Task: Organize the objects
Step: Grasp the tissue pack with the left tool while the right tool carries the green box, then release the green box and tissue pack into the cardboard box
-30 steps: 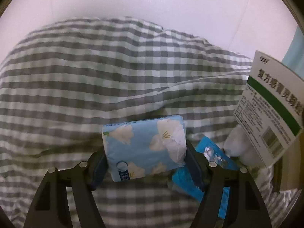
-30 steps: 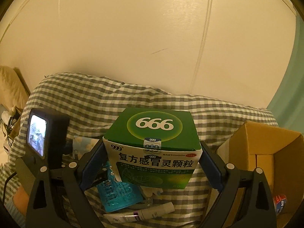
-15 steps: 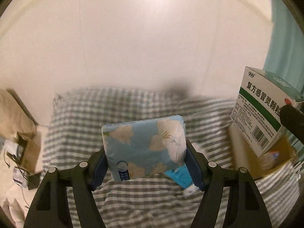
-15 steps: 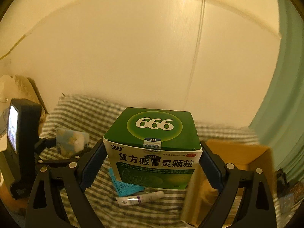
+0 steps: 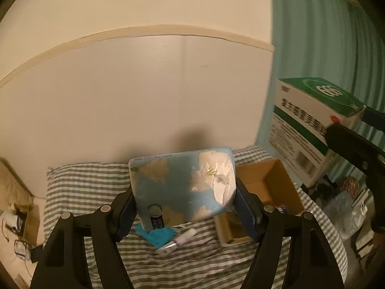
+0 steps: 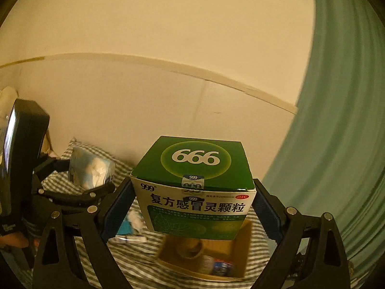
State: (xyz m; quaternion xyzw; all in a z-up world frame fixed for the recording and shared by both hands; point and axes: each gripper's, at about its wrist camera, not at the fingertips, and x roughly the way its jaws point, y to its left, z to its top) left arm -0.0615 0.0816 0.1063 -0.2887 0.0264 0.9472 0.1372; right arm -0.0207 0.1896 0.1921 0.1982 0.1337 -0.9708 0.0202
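Both tools loaded above the striped bed (image 5: 91, 180): right tool (image 6: 192, 207) clamps green-white cardboard medicine box (image 6: 195, 185), left tool (image 5: 185, 204) clamps blue floral tissue pack (image 5: 182, 185); lower each squarely into open brown cardboard box (image 6: 243, 240), one by one.

Looked like home bedroom. Bed with grey-and-white checked cover (image 5: 91, 185) stood against pale wall panel (image 5: 144, 91); teal curtain (image 6: 341, 120) hung at right. Open cardboard box (image 5: 267, 180) sat on cover, beside small toiletries tube (image 5: 185, 236) and blue packet (image 5: 156, 236). Clutter of cables and bags lay on floor at either side of bed.
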